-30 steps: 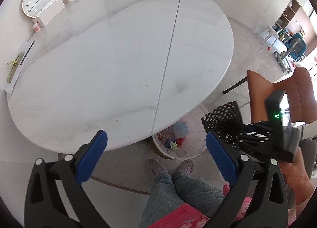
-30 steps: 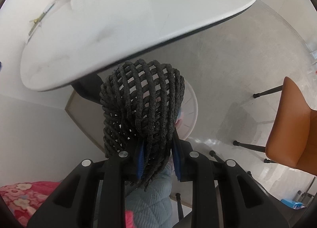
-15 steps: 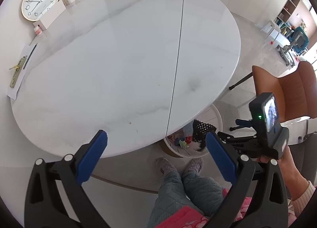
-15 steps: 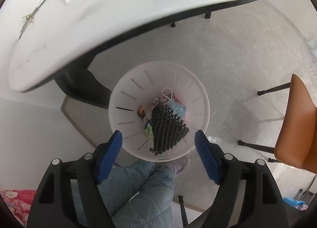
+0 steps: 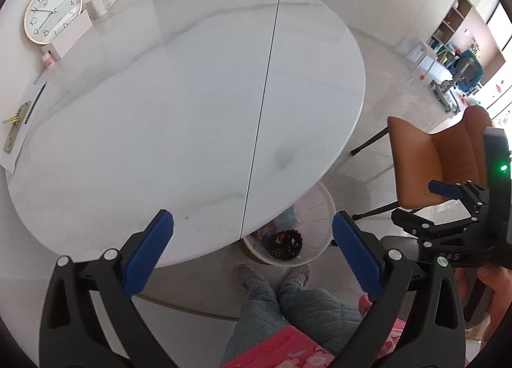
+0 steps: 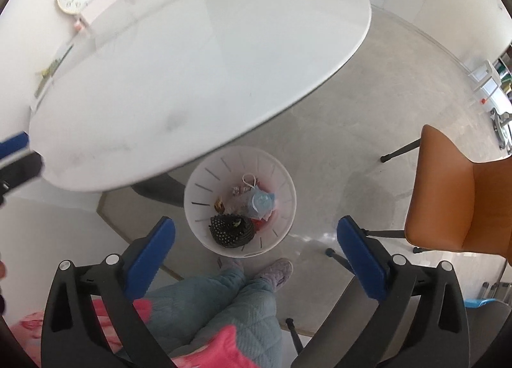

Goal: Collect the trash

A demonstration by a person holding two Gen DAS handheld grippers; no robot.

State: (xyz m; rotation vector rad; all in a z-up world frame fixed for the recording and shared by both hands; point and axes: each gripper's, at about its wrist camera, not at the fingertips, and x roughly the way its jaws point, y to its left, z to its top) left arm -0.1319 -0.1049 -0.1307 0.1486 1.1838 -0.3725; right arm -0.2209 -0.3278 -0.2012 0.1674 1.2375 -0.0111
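The white surface (image 5: pixel 192 105) fills the view, an orange chair (image 6: pixel 460 205) off to the right. On the floor by the surface's edge sits the white bin (image 6: pixel 281 176), and the black mesh (image 6: pixel 232 230) lies inside it among other trash. Left gripper (image 5: pixel 252 240) spread wide, holding nothing. Right gripper (image 6: pixel 256 246) also released, above the bin.

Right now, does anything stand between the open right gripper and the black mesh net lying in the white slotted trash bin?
Nothing visible does. The right gripper looks straight down at the black mesh net in the white slotted trash bin.
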